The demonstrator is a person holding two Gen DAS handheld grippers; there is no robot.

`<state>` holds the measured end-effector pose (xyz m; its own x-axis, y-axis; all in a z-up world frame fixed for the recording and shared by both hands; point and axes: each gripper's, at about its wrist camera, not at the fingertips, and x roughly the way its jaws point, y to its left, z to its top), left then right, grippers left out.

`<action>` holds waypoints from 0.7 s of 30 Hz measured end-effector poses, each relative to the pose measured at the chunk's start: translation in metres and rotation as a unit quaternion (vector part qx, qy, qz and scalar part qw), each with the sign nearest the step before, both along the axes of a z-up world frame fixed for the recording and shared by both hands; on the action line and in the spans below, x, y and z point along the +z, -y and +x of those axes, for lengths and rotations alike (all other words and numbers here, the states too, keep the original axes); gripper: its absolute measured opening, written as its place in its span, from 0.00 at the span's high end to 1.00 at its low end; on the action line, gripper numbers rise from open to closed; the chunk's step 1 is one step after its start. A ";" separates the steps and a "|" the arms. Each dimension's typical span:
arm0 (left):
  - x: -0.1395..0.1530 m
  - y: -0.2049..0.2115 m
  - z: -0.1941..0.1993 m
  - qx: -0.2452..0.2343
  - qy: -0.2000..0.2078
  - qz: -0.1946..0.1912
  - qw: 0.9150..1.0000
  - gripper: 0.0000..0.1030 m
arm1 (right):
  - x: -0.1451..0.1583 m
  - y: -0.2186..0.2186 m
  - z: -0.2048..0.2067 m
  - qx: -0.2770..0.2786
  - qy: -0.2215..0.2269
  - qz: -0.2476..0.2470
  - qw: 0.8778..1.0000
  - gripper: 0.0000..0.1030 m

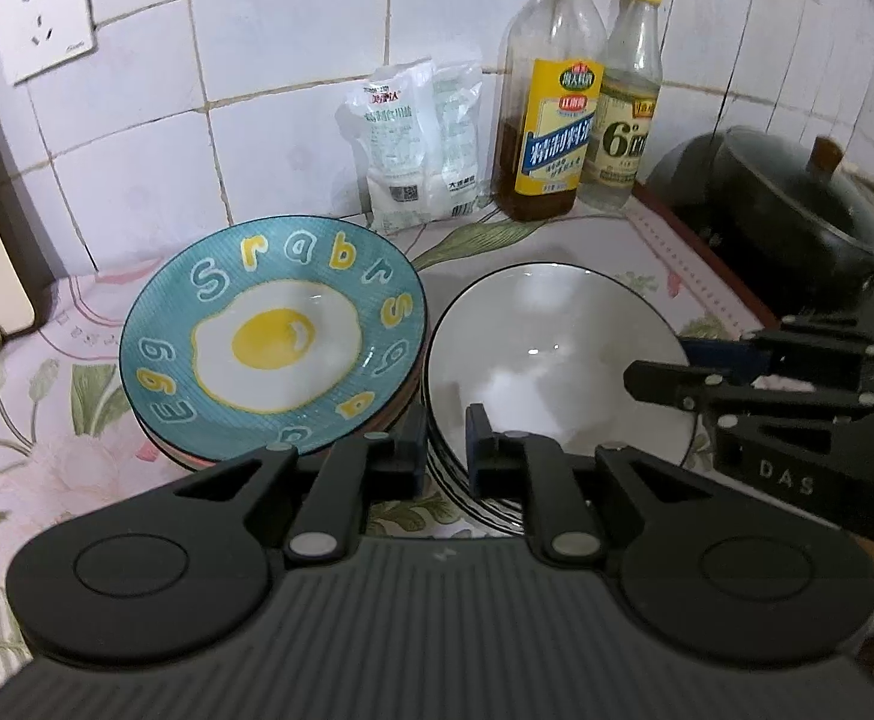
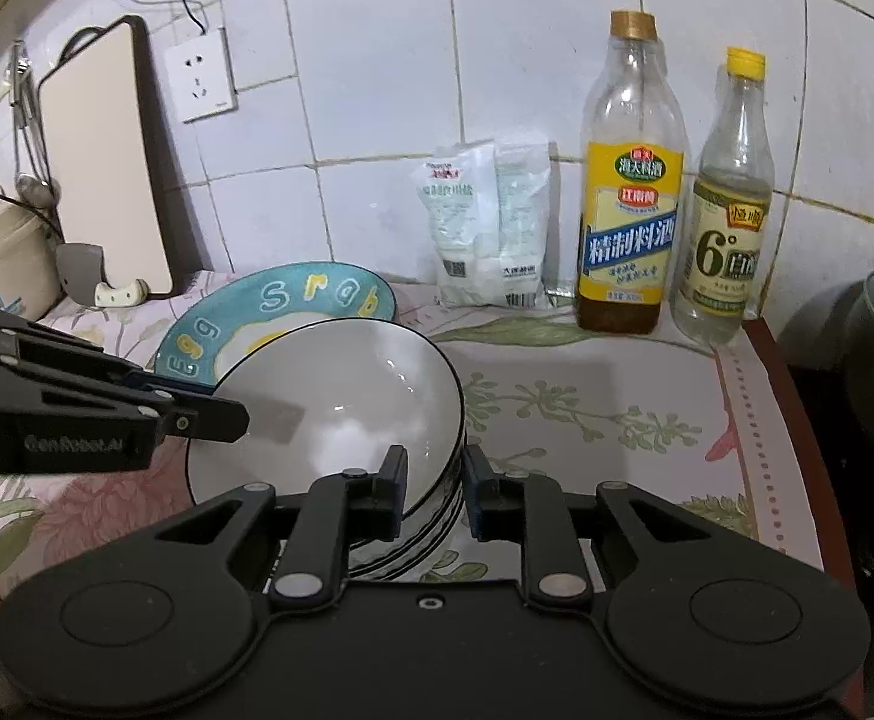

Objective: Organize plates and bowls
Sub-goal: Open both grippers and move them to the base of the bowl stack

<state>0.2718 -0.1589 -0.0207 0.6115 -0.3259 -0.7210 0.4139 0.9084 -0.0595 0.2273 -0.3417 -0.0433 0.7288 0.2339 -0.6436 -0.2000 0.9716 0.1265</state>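
Beside the teal egg-print plate, both grippers straddle the white black-rimmed bowl's rim, jaws parted (nothing pinched); closing comes next, I'd guess.

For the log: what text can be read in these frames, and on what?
"Egg", "Srabrs": teal plate.
"6°": yellow-capped bottle.
"精制料酒": brown-capped bottle.
"DAS": right gripper.
"GenRobot.AI": left gripper.
Salt bags: print too small.

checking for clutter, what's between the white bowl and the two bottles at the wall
Nothing stands there. In the right wrist view, only bare floral tablecloth runs from the white bowl to the brown bottle and clear bottle.
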 end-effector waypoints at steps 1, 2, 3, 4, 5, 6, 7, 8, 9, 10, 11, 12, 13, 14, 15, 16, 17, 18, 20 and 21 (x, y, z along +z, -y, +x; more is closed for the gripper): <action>0.001 -0.003 -0.002 0.002 0.000 -0.006 1.000 0.85 | 0.000 0.002 -0.003 0.002 0.006 0.004 1.000 0.74; 0.001 -0.006 -0.004 0.003 0.000 -0.014 1.000 0.82 | 0.001 0.004 -0.007 0.006 0.013 0.010 1.000 0.73; 0.002 -0.009 -0.006 0.002 -0.001 -0.022 1.000 0.80 | 0.003 0.005 -0.011 0.009 0.020 0.015 1.000 0.71; 0.004 -0.013 -0.008 0.003 -0.002 -0.032 0.999 0.79 | 0.004 0.006 -0.015 0.013 0.026 0.019 0.999 0.71; 0.005 -0.017 -0.010 0.002 -0.003 -0.042 0.999 0.78 | 0.006 0.006 -0.019 0.016 0.031 0.023 0.999 0.71; 0.007 -0.020 -0.013 0.002 -0.002 -0.049 0.999 0.78 | 0.009 0.008 -0.024 0.021 0.038 0.026 0.999 0.70; 0.009 -0.023 -0.016 0.001 -0.001 -0.056 0.998 0.77 | 0.011 0.008 -0.028 0.026 0.043 0.030 0.998 0.69; 0.012 -0.026 -0.019 0.000 0.000 -0.061 0.998 0.75 | 0.013 0.009 -0.033 0.030 0.046 0.033 0.998 0.68; 0.014 -0.029 -0.022 -0.001 0.001 -0.065 0.998 0.73 | 0.016 0.009 -0.038 0.035 0.050 0.036 0.998 0.66; 0.016 -0.032 -0.025 -0.003 0.001 -0.070 0.998 0.68 | 0.019 0.009 -0.043 0.038 0.054 0.036 0.997 0.65; 0.017 -0.034 -0.029 -0.007 0.000 -0.072 0.997 0.67 | 0.022 0.009 -0.048 0.041 0.059 0.035 0.997 0.64; 0.018 -0.036 -0.032 -0.008 -0.001 -0.074 0.997 0.67 | 0.024 0.008 -0.054 0.043 0.062 0.031 0.997 0.62; 0.019 -0.039 -0.035 -0.009 0.001 -0.076 0.997 0.67 | 0.027 0.006 -0.059 0.047 0.062 0.026 0.997 0.58; 0.020 -0.041 -0.039 -0.011 0.004 -0.076 0.997 0.66 | 0.029 0.005 -0.063 0.050 0.063 0.024 0.996 0.57; 0.020 -0.042 -0.043 -0.013 0.006 -0.077 0.997 0.66 | 0.031 0.004 -0.069 0.054 0.069 0.021 0.996 0.55; 0.020 -0.044 -0.046 -0.015 0.007 -0.080 0.997 0.66 | 0.033 0.002 -0.074 0.056 0.074 0.018 0.996 0.54; 0.019 -0.045 -0.050 -0.019 0.009 -0.082 0.996 0.66 | 0.035 0.001 -0.078 0.060 0.078 0.013 0.995 0.54; 0.019 -0.047 -0.054 -0.022 0.011 -0.086 0.996 0.65 | 0.036 -0.001 -0.083 0.064 0.083 0.008 0.994 0.50; 0.018 -0.050 -0.062 -0.026 0.019 -0.093 0.995 0.62 | 0.037 -0.005 -0.091 0.073 0.091 0.002 0.993 0.43; 0.017 -0.051 -0.066 -0.029 0.023 -0.097 0.995 0.61 | 0.036 -0.007 -0.095 0.075 0.095 0.001 0.993 0.39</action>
